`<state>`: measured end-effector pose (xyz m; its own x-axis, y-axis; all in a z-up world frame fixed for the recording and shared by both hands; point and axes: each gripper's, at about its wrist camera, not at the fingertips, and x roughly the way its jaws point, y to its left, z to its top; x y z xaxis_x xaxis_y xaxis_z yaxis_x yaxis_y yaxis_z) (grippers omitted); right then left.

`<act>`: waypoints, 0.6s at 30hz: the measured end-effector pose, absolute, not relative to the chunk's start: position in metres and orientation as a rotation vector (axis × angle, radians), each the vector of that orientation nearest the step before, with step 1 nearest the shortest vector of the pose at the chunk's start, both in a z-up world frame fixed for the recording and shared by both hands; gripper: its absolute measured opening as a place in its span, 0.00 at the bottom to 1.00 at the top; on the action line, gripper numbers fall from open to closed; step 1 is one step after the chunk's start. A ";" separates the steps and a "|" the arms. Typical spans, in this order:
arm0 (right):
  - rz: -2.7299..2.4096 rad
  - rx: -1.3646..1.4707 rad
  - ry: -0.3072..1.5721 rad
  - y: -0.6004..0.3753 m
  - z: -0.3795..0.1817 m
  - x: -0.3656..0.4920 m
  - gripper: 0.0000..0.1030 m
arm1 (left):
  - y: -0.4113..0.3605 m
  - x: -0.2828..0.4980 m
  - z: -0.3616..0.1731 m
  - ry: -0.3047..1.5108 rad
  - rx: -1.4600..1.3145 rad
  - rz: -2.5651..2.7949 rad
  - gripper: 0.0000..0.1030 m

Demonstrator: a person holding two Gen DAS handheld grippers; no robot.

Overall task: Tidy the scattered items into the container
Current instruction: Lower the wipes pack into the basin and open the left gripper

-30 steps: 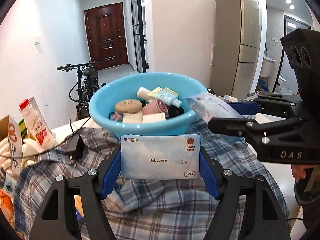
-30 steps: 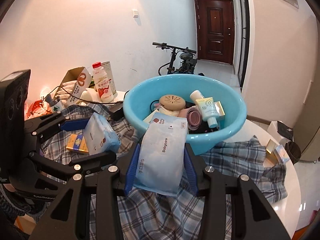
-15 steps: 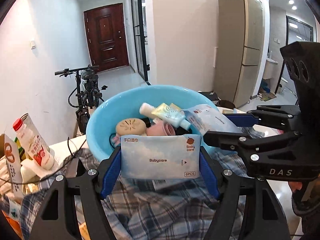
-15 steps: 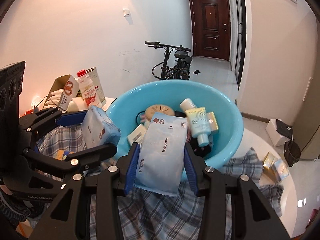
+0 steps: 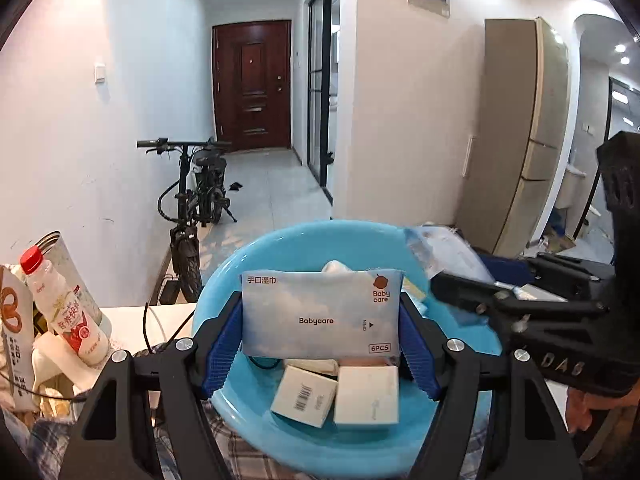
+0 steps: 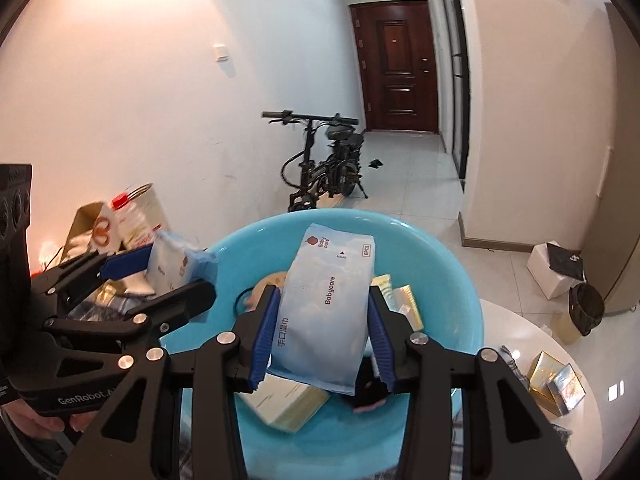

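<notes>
Babycare wipes packs: two, one (image 5: 320,312) seen from the left wrist, one (image 6: 326,308) seen from the right wrist
Blue basins: one (image 5: 296,248)
White boxes in the basin: two side by side, one barcoded (image 5: 304,396) and one plain (image 5: 367,400)
Red-capped drink bottles: one (image 5: 64,308)
Tin cans: one (image 5: 60,244), just behind the bottle
Gold boxes on the table: two (image 6: 554,384), at the right edge
Electric bicycles: one (image 6: 324,160)
Brown doors: one (image 5: 252,84)
Black bins on the floor: one (image 6: 586,308)
</notes>
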<state>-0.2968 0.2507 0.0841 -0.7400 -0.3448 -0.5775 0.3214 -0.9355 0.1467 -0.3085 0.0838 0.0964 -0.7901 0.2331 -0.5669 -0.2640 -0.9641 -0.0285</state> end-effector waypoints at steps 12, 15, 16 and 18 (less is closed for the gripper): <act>-2.632 0.975 -0.070 0.260 0.074 -0.345 0.41 | 0.098 -0.376 0.077 0.135 -1.017 2.654 0.72; -2.650 0.949 -0.071 0.264 0.079 -0.351 0.41 | 0.099 -0.384 0.075 0.124 -1.022 2.660 0.72; -2.650 0.949 -0.070 0.265 0.079 -0.354 0.41 | 0.098 -0.383 0.076 0.107 -1.011 2.660 0.72; -2.641 0.955 -0.083 0.267 0.078 -0.359 0.41 | 0.098 -0.385 0.077 0.096 -0.999 2.678 0.72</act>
